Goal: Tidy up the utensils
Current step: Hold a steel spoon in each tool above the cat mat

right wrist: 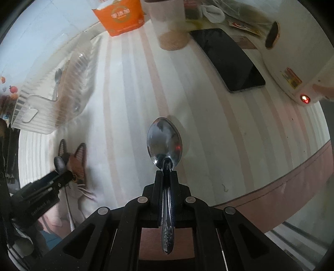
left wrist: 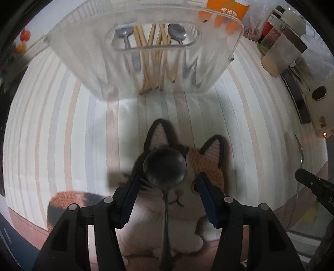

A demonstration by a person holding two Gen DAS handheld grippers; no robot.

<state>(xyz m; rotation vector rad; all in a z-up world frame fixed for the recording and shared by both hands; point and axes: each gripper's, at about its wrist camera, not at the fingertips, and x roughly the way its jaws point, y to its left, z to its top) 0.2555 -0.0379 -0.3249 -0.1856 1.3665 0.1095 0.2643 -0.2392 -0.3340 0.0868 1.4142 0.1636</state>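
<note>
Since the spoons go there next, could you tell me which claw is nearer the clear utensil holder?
Left. The left claw faces the clear utensil holder head-on, just beyond the cat mat. The right claw sits farther to the right, with the holder off to its left.

A spoon (left wrist: 165, 173) is lying on the cat mat (left wrist: 208, 160), between the left gripper's (left wrist: 167, 183) spread fingers, with the utensil holder (left wrist: 146, 62) standing at twelve o'clock beyond it, keeping chopsticks (left wrist: 154, 41) between two spoons. In the right wrist view, a second spoon (right wrist: 165, 141) is sitting in the right gripper (right wrist: 166, 173), the phone (right wrist: 227, 58) lying at one o'clock and the carton (right wrist: 121, 16) standing at eleven.
</note>
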